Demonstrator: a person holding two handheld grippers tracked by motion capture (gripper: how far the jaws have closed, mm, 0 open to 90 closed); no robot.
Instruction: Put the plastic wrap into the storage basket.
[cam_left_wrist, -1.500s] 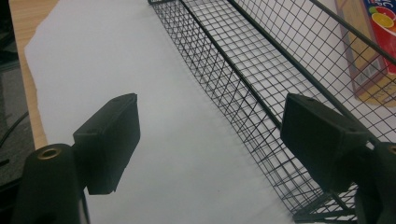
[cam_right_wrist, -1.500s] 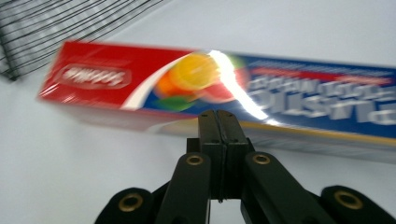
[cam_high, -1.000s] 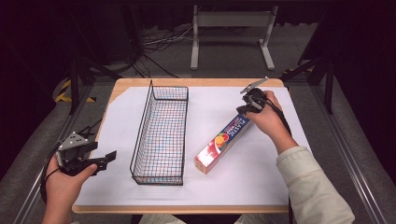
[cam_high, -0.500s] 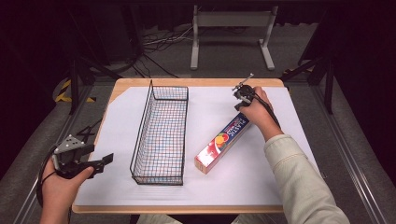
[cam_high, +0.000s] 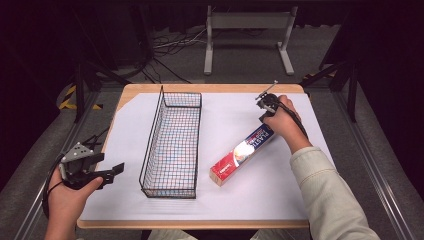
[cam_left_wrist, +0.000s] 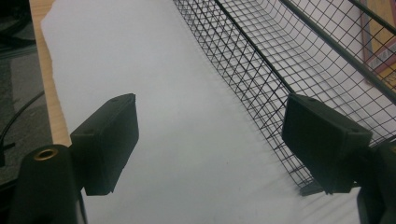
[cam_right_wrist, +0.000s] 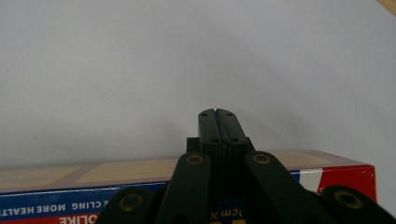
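Cling-wrap box (cam_high: 242, 154): light, stiff, slick cardboard; grip across narrow width mid-length. Right gripper (cam_right_wrist: 217, 116) jaws pressed together, empty, over its far end. Left gripper (cam_left_wrist: 210, 154) wide open, empty, beside wire basket (cam_high: 172, 145).

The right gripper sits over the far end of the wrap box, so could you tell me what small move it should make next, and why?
Probably open the jaws: the right gripper is shut, pads together, above the plastic wrap box, gripping nothing.

Black wire-mesh basket (cam_high: 172, 145) in a fine square grid. At its 3 o'clock, plastic-wrap box (cam_high: 242, 154): red ends, blue band, white lettering, tan top face. White sheet (cam_high: 125, 130) over light wooden table (cam_high: 132, 91). Cream sleeve (cam_high: 327, 200).
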